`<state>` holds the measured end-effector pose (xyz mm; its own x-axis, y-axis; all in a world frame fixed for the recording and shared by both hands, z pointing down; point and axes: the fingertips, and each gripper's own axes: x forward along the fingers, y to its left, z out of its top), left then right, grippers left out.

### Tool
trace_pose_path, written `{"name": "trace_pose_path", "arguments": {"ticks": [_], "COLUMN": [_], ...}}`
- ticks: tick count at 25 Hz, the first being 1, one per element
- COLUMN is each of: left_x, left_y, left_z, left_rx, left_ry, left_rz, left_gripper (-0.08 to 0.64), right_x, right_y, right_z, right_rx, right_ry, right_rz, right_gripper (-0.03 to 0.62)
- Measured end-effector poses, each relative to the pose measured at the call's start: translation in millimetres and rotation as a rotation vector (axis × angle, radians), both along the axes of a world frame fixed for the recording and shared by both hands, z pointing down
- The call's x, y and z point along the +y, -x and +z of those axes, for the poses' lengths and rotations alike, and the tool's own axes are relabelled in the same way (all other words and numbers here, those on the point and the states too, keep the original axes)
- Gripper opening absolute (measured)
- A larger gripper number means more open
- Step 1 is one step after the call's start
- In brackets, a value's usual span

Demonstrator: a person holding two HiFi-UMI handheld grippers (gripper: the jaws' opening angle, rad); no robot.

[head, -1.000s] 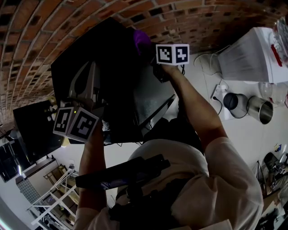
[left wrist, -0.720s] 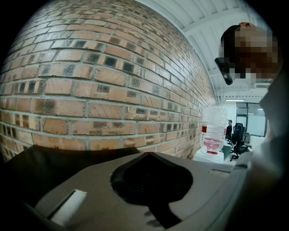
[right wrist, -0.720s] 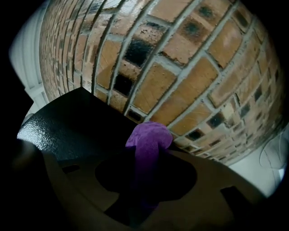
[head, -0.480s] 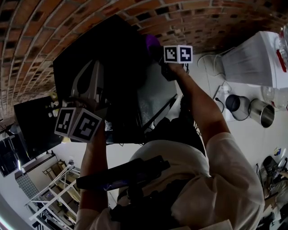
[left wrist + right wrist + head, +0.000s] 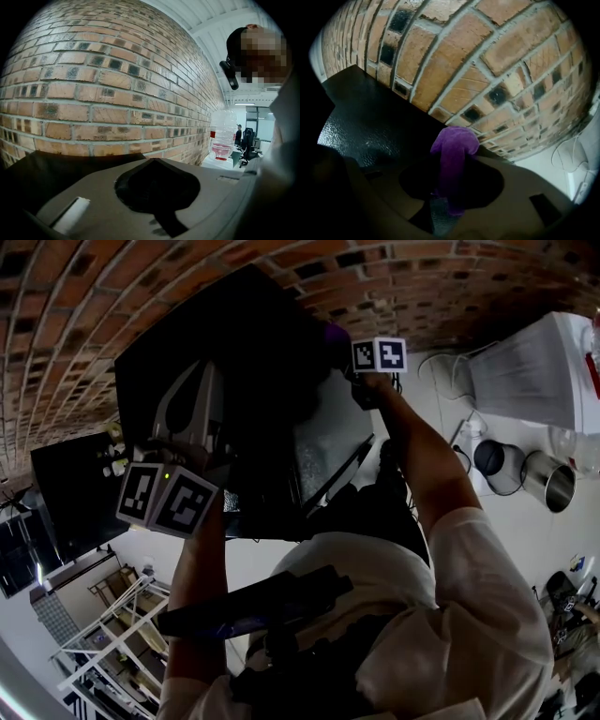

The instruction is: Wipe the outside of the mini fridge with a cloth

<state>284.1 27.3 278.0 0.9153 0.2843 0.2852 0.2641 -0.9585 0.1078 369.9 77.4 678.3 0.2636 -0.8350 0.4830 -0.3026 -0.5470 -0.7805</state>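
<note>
**A:** Which step is this?

**B:** The wiping itself, I'd say. The right hand-held gripper [image 5: 451, 185] has its jaws clamped on a purple cloth [image 5: 453, 152], and a wad of it bulges out past the tips. It is up at the far right corner of the black mini fridge [image 5: 234, 352], where the cabinet stands against the brick wall [image 5: 75, 306].

**A:** Is the cloth actually on the fridge?

**B:** In the right gripper view it sits right at the edge of the pebbled black surface. I can't tell whether it presses on it or hangs just clear.

**A:** And the other one?

**B:** The left hand-held gripper [image 5: 153, 183] has its jaws together with nothing between them. It hovers over the left part of the fridge top, pointed at the wall, and takes no part in the wiping.

**A:** How far along?

**B:** Nothing here shows which surfaces are already done. At a guess, the shiny side panel [image 5: 328, 437] below the right arm is yet to come.

**A:** So what does the next move call for?

**B:** Press the wad flat against the cabinet and draw it along the edge in one steady stroke, then take it down that panel. The grip has to be firm or the cloth will pull out. The free gripper could brace the fridge if it shifts.
</note>
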Motion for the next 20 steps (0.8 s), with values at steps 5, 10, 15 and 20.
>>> {"name": "trace_pose_path", "arguments": {"ticks": [5,10,15,20], "left_x": [-0.6,-2.6,-2.8,-3.7], "left_y": [-0.3,0.3,0.0,0.0], "left_z": [-0.2,0.0,0.8,1.5], "left_rx": [0.0,-0.001,0.0,-0.003], "left_ry": [0.0,0.0,0.001,0.0], "left_rz": [-0.001,-0.006,-0.005,-0.003], "left_gripper": [0.005,0.005,0.005,0.005], "right_x": [-0.9,4.4,18.1,36.4], "right_y": [-1.5,-7.4,-12.4,-13.7], "right_z": [17.8,29.9,13.4,-43.3], "right_rx": [-0.003,0.027,0.067,0.144], "right_ry": [0.042,0.138,0.178,0.072], "right_rz": [-0.002,0.004,0.032,0.089], "right_gripper": [0.135,0.135,0.133,0.135]}}
